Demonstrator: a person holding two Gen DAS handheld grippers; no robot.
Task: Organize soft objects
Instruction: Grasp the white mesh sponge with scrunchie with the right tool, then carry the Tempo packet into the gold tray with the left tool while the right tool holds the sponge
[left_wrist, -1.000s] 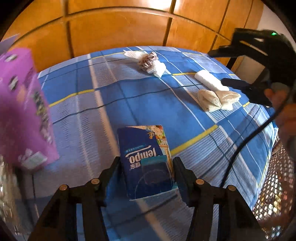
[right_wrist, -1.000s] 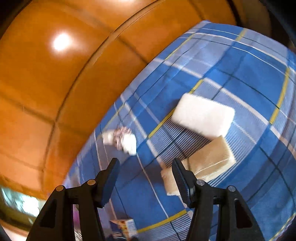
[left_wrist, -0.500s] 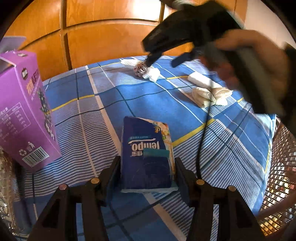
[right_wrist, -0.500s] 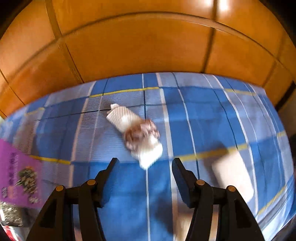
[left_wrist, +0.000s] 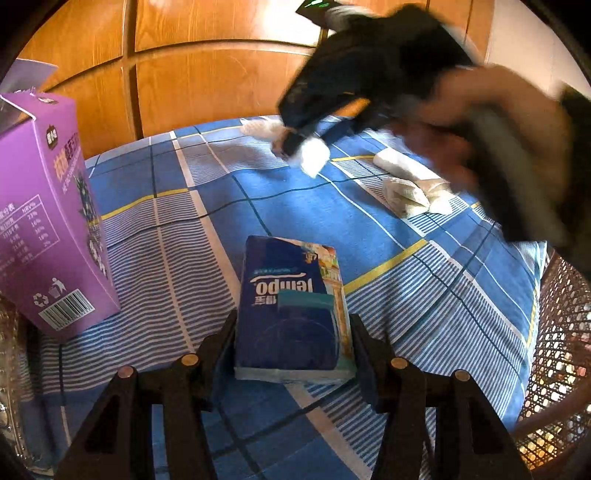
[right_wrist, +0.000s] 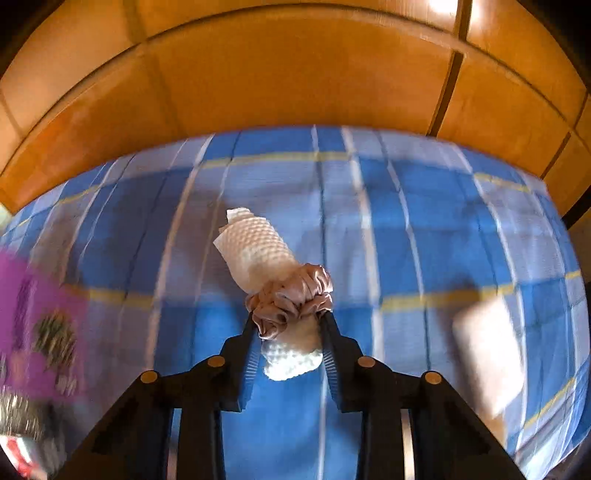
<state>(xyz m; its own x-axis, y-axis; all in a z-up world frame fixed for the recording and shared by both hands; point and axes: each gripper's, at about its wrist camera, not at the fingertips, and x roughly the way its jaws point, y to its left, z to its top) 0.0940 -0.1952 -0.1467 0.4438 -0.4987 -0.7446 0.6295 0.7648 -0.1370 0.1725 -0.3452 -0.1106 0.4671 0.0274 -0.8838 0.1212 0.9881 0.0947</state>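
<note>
Blue plaid bedspread (left_wrist: 314, 221) with yellow and white lines carries everything here, set against a wall of orange wood panels (left_wrist: 207, 74). The left tongs (left_wrist: 293, 343) point steeply down at the bed, their two black fingers (left_wrist: 221, 343) set on either side of a dark blue tissue pack (left_wrist: 291, 310) printed "tempo"; the pack lies flat on the cloth, its long sides touching or nearly touching the pads, and whether they press on it cannot be told. A purple carton (left_wrist: 51, 221) stands upright to the left of the pack, near but apart from it.

Farther back, the right tongs (right_wrist: 290, 332) reach down, tilted steeply, with a blurred hand (left_wrist: 491, 125) behind them in the left view. Their jaws are closing on a rolled white waffle-textured cloth (right_wrist: 255, 243) bound at its middle by a beige satin scrunchie (right_wrist: 291, 299). The pads sit against the near end of the roll, just below the scrunchie, while the far end sticks out ahead and to the left. The bundle lies near the far edge of the bed. Two more pale rolled cloths (left_wrist: 410, 184) lie side by side to the right, well apart from the bundle.
</note>
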